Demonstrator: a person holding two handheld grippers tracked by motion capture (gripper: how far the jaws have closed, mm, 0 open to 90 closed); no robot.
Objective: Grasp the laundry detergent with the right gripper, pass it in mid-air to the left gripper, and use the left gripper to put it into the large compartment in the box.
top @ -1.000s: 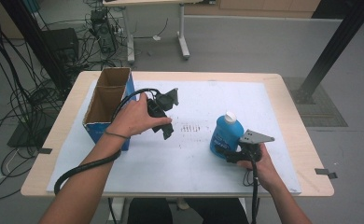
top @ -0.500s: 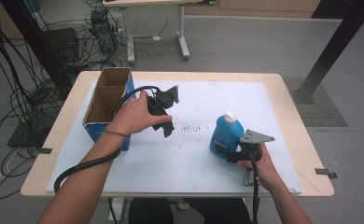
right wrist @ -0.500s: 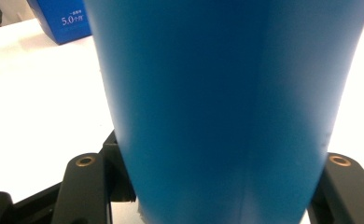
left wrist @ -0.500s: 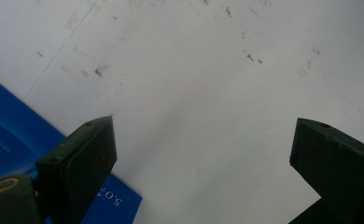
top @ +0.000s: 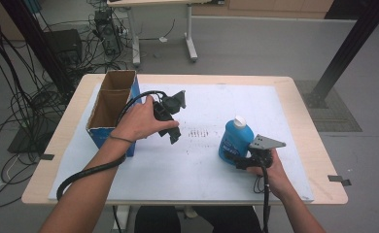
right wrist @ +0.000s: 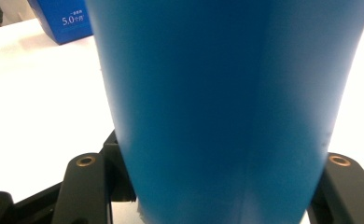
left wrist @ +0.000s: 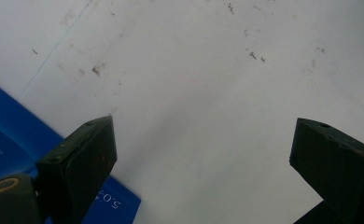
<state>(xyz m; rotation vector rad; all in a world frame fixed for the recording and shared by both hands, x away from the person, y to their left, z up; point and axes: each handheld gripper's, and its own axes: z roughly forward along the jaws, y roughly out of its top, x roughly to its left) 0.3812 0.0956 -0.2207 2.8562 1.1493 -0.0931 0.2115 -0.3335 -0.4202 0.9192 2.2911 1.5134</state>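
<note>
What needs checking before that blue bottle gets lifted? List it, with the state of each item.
1. Right gripper closed on the blue bottle: ok, its jaws sit against both sides in the right gripper view.
2. Bottle upright on the white mat: ok.
3. White cap on the bottle: ok; whether it is tight, cannot tell.
4. Left gripper free: ok, jaws wide apart over bare mat, nothing between them.
5. Cardboard box open at the top: ok; what lies at its bottom, cannot tell.
6. Way from bottle to box: not ok, the left gripper sits between them.
</note>
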